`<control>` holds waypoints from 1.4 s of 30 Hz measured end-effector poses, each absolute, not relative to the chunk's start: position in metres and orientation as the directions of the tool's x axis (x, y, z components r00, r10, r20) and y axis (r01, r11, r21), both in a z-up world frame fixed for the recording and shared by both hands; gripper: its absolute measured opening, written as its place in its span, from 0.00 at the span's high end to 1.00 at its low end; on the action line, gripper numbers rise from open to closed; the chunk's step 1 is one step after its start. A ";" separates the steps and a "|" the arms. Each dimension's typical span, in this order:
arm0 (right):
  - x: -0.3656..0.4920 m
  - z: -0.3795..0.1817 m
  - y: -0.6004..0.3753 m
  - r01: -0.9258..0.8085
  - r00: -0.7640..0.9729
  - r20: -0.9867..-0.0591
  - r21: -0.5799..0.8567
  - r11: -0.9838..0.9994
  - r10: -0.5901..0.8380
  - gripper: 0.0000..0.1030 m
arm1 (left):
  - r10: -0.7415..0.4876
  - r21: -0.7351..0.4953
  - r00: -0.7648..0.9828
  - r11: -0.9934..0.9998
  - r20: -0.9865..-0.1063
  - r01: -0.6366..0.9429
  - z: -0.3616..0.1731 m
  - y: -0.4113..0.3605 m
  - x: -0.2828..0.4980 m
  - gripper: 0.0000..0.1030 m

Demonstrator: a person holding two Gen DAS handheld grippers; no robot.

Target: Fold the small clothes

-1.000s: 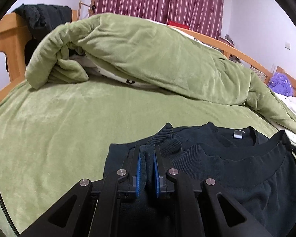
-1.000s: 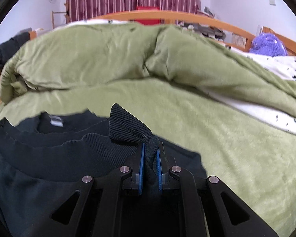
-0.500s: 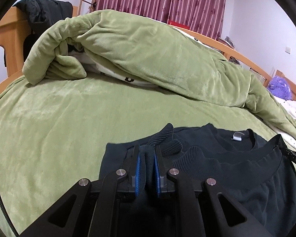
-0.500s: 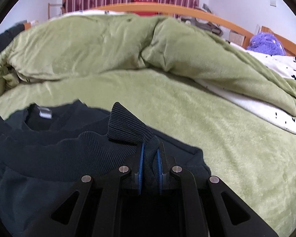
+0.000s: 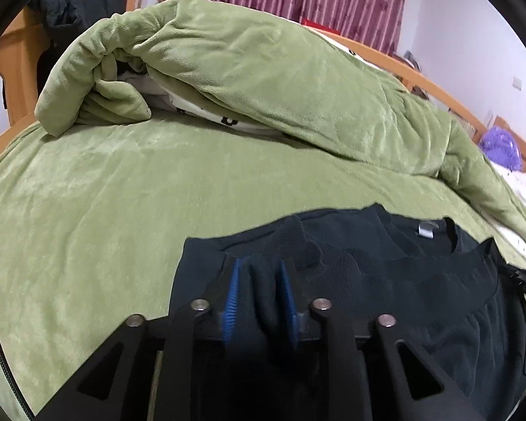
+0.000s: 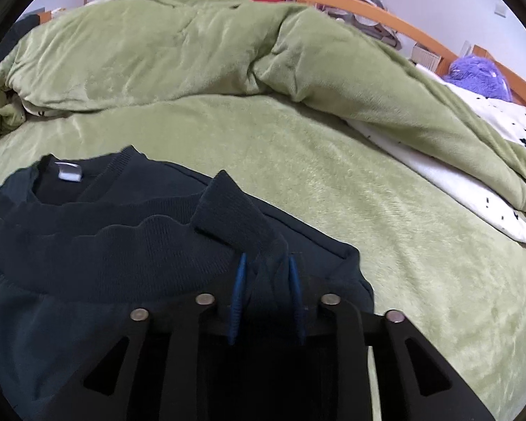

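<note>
Jaws of the left gripper [image 5: 259, 293] are opening, a little way apart, with a ribbed cuff [image 5: 299, 245] of the dark sweater [image 5: 420, 291] bunched between the blue pads [image 5: 232, 298]. The fabric looks slack against them, though whether it touches both pads I cannot tell. The right gripper [image 6: 267, 296] is opening too, its pads [image 6: 237, 298] a small gap apart, and the other cuff [image 6: 233, 217] stands up just ahead of them, with dark cloth running down between the jaws. That cloth does not look pinched.

The sweater lies flat on the green sheet [image 6: 333, 193], bottom hem folded up toward the collar [image 6: 87, 189], where a pale label [image 6: 68, 172] shows. Both sleeves are drawn in over the body, one at each gripper. The sweater sits at the near edge of the bed, well apart from the heaped green duvet [image 5: 263, 70] behind. A purple plush [image 6: 477, 75] lies beyond the duvet, near the wooden frame [image 6: 385, 15].
</note>
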State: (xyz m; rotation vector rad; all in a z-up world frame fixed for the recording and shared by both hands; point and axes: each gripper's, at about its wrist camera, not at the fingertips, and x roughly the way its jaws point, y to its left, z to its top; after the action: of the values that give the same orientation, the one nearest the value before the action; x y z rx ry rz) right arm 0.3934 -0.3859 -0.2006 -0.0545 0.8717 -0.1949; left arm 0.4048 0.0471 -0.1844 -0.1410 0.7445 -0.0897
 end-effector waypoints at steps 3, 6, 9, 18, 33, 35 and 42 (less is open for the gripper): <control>0.375 -0.189 -0.376 0.140 0.642 -0.747 -0.106 0.985 -0.171 0.70 | -0.126 -0.135 0.722 0.990 -0.680 0.046 -0.180 0.043 0.393 0.64; 0.353 -0.181 -0.358 0.101 0.659 -0.744 -0.057 0.993 -0.110 0.69 | -0.126 -0.116 0.717 0.991 -0.686 0.064 -0.172 0.041 0.374 0.51; 0.326 -0.180 -0.337 0.051 0.681 -0.731 -0.017 0.999 -0.047 0.57 | -0.134 -0.104 0.709 0.991 -0.692 0.085 -0.166 0.040 0.350 0.48; 0.292 -0.221 -0.339 0.101 0.632 -0.762 -0.099 0.990 -0.141 0.55 | -0.111 -0.105 0.718 0.993 -0.688 0.053 -0.160 0.068 0.286 0.47; 0.212 -0.185 -0.287 0.119 0.682 -0.724 -0.025 0.993 -0.100 0.51 | -0.101 -0.131 0.719 0.991 -0.688 0.014 -0.162 0.101 0.237 0.47; 0.203 -0.185 -0.281 0.110 0.683 -0.726 -0.010 0.994 -0.083 0.51 | -0.096 -0.130 0.720 0.992 -0.687 0.009 -0.163 0.104 0.229 0.47; 0.167 -0.187 -0.282 0.121 0.680 -0.728 -0.016 0.993 -0.094 0.51 | -0.092 -0.132 0.716 0.991 -0.692 0.000 -0.171 0.110 0.201 0.46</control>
State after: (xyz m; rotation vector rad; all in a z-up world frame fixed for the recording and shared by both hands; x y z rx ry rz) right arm 0.1667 -0.2820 -0.1868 0.0347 0.8147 -0.1209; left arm 0.2013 0.1098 -0.1710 -0.1256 0.7716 -0.0507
